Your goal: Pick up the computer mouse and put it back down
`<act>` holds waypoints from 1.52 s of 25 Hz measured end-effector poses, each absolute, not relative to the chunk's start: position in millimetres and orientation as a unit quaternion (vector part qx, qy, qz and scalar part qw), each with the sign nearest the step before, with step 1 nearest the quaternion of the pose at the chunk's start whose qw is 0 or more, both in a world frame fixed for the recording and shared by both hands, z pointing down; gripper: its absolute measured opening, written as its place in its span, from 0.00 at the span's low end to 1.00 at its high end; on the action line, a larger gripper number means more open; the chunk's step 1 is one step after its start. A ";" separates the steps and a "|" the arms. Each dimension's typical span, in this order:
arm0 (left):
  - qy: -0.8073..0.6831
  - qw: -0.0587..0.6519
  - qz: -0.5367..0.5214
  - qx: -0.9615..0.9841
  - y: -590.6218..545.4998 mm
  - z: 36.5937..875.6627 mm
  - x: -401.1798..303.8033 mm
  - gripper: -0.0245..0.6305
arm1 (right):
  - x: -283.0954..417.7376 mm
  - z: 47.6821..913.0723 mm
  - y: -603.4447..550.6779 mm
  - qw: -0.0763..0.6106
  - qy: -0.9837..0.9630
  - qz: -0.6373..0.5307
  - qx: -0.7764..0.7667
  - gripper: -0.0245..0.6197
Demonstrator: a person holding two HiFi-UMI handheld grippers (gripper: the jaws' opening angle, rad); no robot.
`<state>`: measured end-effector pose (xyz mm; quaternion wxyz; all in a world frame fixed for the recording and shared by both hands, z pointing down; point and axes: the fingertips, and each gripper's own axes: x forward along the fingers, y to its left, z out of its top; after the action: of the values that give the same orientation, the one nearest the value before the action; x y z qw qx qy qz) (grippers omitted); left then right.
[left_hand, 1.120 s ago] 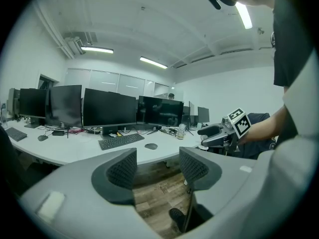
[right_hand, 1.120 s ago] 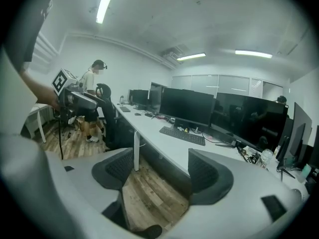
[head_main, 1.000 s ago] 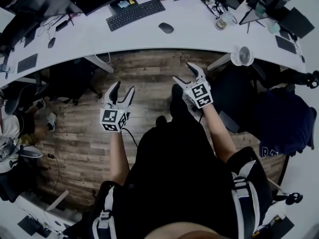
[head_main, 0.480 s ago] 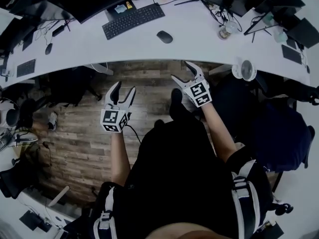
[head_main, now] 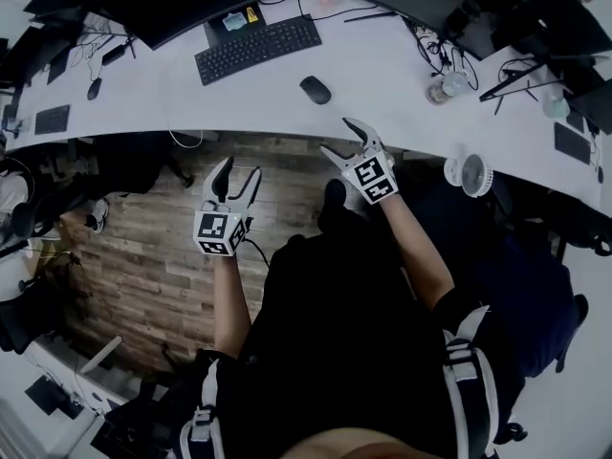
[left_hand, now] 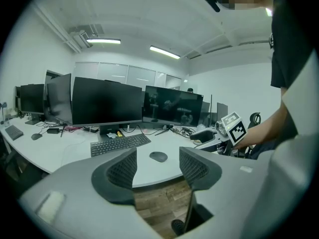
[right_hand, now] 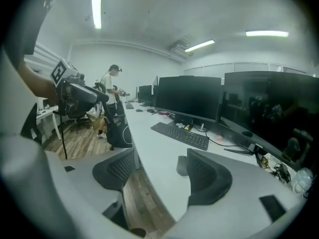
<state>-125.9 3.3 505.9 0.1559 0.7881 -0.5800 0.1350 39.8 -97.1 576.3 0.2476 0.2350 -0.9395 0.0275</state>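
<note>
A dark computer mouse [head_main: 316, 90] lies on the white curved desk [head_main: 402, 75], to the right of a black keyboard [head_main: 258, 49]. My right gripper [head_main: 342, 138] is open at the desk's front edge, just short of the mouse; its jaws have just been closing a little, with nothing between them. In the right gripper view the mouse [right_hand: 182, 165] peeks out from behind the right jaw. My left gripper [head_main: 238, 170] is open and empty over the wooden floor, short of the desk. In the left gripper view the mouse [left_hand: 158, 157] shows between the jaws, farther off.
Black monitors [left_hand: 107, 102] line the back of the desk. A small white fan [head_main: 466, 173] and a cup [head_main: 442, 89] with cables stand to the right. A second mouse [head_main: 94, 88] lies far left. A person [right_hand: 110, 91] stands far down the room.
Both grippers have moved forward toward the desk. The right gripper, earlier over the floor, now reaches the desk's edge near the mouse.
</note>
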 end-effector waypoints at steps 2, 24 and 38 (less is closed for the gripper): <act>-0.587 0.156 0.136 0.783 -7.4 506.3 -120.9 0.44 | 38.5 580.8 -106.0 0.251 -0.943 0.022 0.219 0.55; -0.575 0.146 0.138 0.793 -84.3 509.5 -95.5 0.44 | 54.2 609.7 -172.5 0.263 -0.939 0.038 0.217 0.52; -0.531 0.151 0.138 0.822 -142.7 522.1 -118.0 0.44 | 45.8 640.0 -199.9 0.293 -0.920 0.074 0.248 0.52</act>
<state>-118.0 -142.7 522.1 0.1513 0.8221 -0.5313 0.1378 45.8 -199.9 640.0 0.2932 0.2477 -0.9204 0.0742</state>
